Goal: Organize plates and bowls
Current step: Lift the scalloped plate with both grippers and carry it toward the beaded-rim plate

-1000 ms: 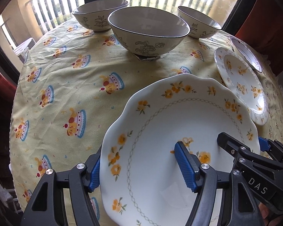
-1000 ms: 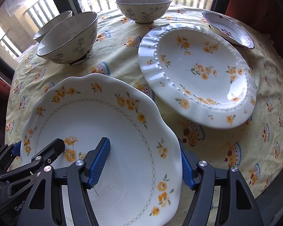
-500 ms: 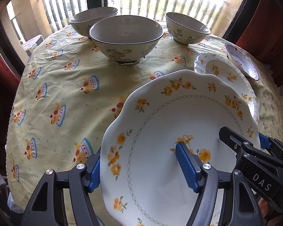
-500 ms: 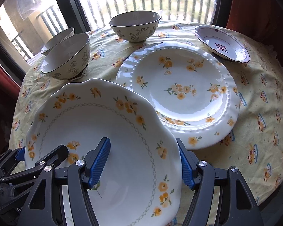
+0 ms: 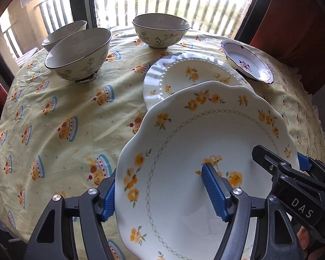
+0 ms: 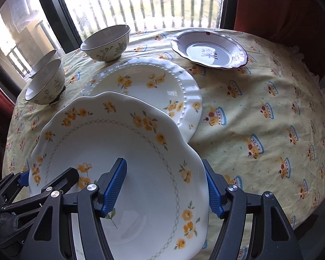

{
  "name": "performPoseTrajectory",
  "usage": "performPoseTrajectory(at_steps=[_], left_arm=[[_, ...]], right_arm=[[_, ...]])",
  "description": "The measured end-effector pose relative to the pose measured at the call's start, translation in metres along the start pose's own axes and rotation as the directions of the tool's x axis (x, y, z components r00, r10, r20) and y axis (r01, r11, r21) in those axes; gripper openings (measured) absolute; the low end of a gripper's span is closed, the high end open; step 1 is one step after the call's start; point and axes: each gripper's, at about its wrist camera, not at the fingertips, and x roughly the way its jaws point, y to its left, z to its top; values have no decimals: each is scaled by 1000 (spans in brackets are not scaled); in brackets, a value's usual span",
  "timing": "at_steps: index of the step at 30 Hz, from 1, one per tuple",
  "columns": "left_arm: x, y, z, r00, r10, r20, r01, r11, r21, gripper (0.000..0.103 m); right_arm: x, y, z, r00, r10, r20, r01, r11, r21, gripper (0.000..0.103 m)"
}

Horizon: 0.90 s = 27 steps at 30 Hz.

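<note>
Both grippers hold one scalloped white plate with yellow flowers [image 5: 184, 143] [image 6: 110, 143] in the air, its far edge over a beaded white flower plate [image 5: 184, 73] [image 6: 145, 82] on the table. My left gripper [image 5: 162, 192] is shut on the scalloped plate's left rim. My right gripper [image 6: 164, 188] is shut on its right rim. Three floral bowls stand at the back: one at left [image 5: 80, 54] [image 6: 45, 86], one behind it [image 5: 65, 32] [image 6: 43, 62], one at centre [image 5: 160, 30] [image 6: 106, 43].
A small plate with a dark red rim [image 5: 247, 62] [image 6: 210, 49] sits at the far right. A yellow patterned tablecloth [image 5: 65, 112] [image 6: 260, 112] covers the round table. A window with railings lies behind, with red curtains at the sides.
Both grippers have carried the scalloped plate up and to the right. Its far edge now overlaps the beaded flower plate. Bowls and other plates have not moved.
</note>
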Motion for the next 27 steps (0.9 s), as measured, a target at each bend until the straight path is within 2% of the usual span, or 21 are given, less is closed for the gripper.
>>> performPoseTrajectory(at_steps=[14, 27], left_arm=[[18, -102, -1, 999, 4, 33, -4, 1000, -1, 72], [33, -164, 5, 1000, 0, 19, -1, 998, 64, 72]], right_arm=[[-3, -106, 9, 1000, -14, 18, 14, 1000, -9, 72], [2, -171, 17, 999, -31, 10, 31, 999, 33, 71]])
